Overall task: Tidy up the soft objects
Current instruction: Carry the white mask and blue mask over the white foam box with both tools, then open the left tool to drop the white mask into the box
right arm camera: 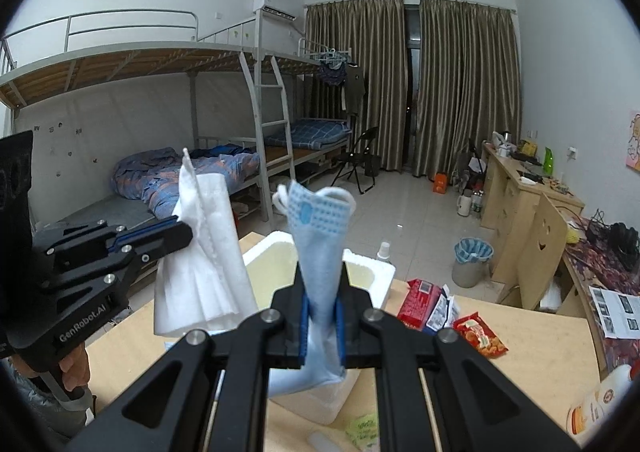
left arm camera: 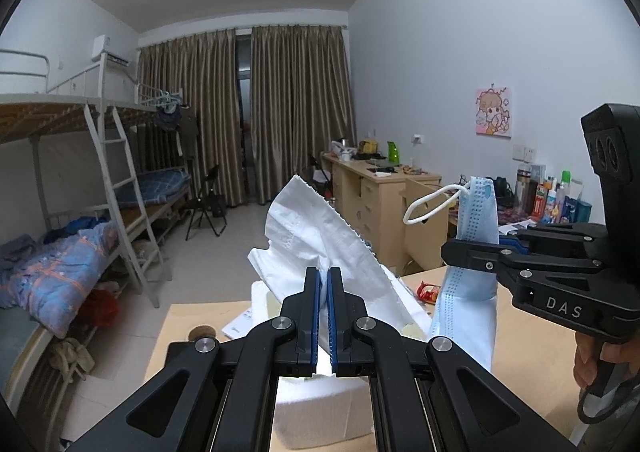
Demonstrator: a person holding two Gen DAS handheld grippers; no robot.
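A foam box (right arm camera: pixel 382 272) sits on the worktop (right arm camera: pixel 540 336); snack packets (right arm camera: pixel 480 334) lie right of it, bunk beds (right arm camera: pixel 168 172) behind.

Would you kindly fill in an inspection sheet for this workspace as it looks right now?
Surface: light wooden table, partly covered.
Job's things: white tissue and blue face mask, both lifted above a white foam box.
Clutter: red snack packets, a printed leaflet, a small spray bottle.
Grippers: left tongs shut on the tissue; right tongs shut on the mask.
Cables: dark tangle on the side desk; the mask's white ear loop hangs free.
Surroundings: bunk beds, brown curtains, a folding chair, a waste bin on the tiled floor.
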